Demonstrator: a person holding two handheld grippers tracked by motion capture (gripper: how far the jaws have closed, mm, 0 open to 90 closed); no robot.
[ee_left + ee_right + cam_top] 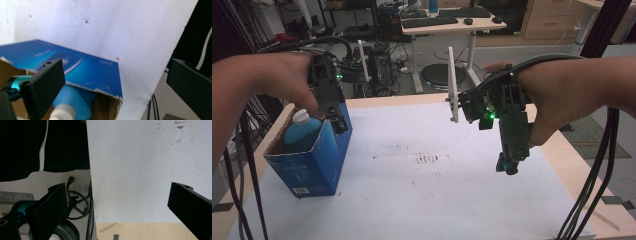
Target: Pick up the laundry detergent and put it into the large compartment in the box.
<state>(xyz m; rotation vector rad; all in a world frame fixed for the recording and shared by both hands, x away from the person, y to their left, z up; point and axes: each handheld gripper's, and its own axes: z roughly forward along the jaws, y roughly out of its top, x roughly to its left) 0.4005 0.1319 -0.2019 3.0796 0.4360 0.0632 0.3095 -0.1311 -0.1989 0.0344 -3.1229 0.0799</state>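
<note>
A: High view — what is sitting at the left of the frame?

B: One blue carton is standing upright at the lower left on the white sheet, its top torn open. One blue bottle with a white cap is resting inside it, cap uppermost. The left gripper is hovering at the carton's upper right corner, jaws pointing down. The bottle looks deposited, which would explain the gripper standing off it.

A: And at the right of the frame?

B: The right gripper is hanging at centre right above bare sheet, well apart from the carton and nothing near its tips — probably parked so as to leave the other hand room.

A: Left gripper view — how are its jaws standing?

B: Spread wide: one black jaw is rising at the lower left, the other at the far right edge, with nothing pinched between them. The carton is occupying the lower left, and the bottle is showing inside the open top, its white cap at the bottom edge. The bottle is lying clear of both pads.

A: Right gripper view?

B: Again two black jaws, one at the lower left and one at the lower right, standing spread and holding nothing. Between them the white sheet is filling the upper right, with a strip of the wooden table along the bottom edge.

A: The count, then?

B: Two grippers, both spread; one carton; one bottle; one sheet.
</note>
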